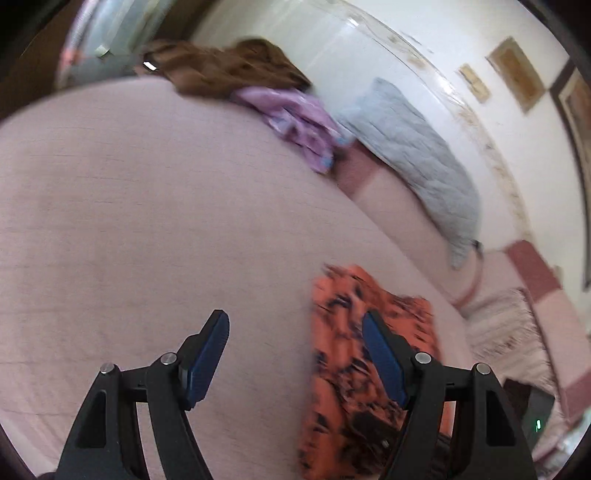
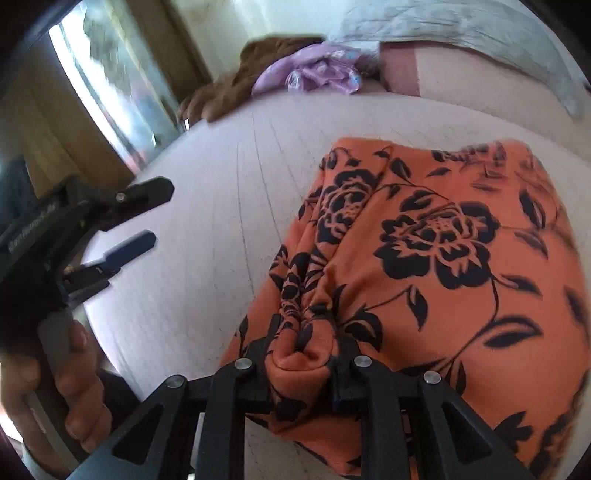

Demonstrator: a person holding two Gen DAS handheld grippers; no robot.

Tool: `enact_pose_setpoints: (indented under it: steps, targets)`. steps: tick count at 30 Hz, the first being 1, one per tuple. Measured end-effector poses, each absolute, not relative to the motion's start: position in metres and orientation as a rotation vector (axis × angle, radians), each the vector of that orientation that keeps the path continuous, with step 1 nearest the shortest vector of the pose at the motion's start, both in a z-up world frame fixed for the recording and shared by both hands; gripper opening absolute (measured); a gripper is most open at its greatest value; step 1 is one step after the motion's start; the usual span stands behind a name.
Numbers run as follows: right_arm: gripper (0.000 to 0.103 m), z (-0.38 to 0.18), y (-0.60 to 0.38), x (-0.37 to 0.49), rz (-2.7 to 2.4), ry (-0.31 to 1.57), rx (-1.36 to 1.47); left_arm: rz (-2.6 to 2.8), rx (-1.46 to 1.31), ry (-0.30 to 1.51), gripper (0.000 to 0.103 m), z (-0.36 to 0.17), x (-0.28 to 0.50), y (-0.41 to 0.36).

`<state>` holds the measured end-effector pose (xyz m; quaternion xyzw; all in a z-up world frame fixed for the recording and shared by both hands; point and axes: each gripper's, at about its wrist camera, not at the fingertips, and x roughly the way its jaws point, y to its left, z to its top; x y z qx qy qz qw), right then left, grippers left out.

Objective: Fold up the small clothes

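Pinching a bunched fold of the orange floral garment (image 2: 424, 258), my right gripper (image 2: 301, 354) had its jaws closed tight on a gathered wad of the near edge, cloth bulging out between them. The garment lay spread on the pale pink bed sheet (image 2: 207, 229), already looking doubled over, with its far edge toward the grey quilted pillow (image 2: 461, 33). My left gripper (image 1: 295, 354) hung above bare sheet with jaws wide apart and nothing between them; the garment's edge sat just beside and partly beneath its right finger in that view, though blur made the exact contact impossible to judge. From the right wrist view I could see the left gripper (image 2: 147, 218) well off to the side, clear of the fabric. To do this fold well, I judged the left needed to take the matching corner so both ends rose together; lifting on one bunched grip alone risked dragging the cloth into a twist. I would have carried the edge low and level and laid it onto the far edge before releasing. A lilac garment (image 1: 299, 122) and a brown one (image 1: 229, 70) waited near the pillow, well apart from the work.
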<state>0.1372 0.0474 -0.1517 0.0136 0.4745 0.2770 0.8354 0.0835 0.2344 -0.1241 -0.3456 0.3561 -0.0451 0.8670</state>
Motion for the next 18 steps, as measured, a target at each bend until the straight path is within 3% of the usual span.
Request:
enact_pose_setpoints:
  steps: [12,18]
  targets:
    - [0.024,-0.144,0.02,0.113,0.623,0.933,0.125,-0.462,-0.82,1.06,0.075,-0.135,0.158,0.181]
    - [0.026,-0.147,0.02,0.114,0.632,0.917,0.149,-0.43,-0.716,1.165,0.075,-0.134,0.192,0.16]
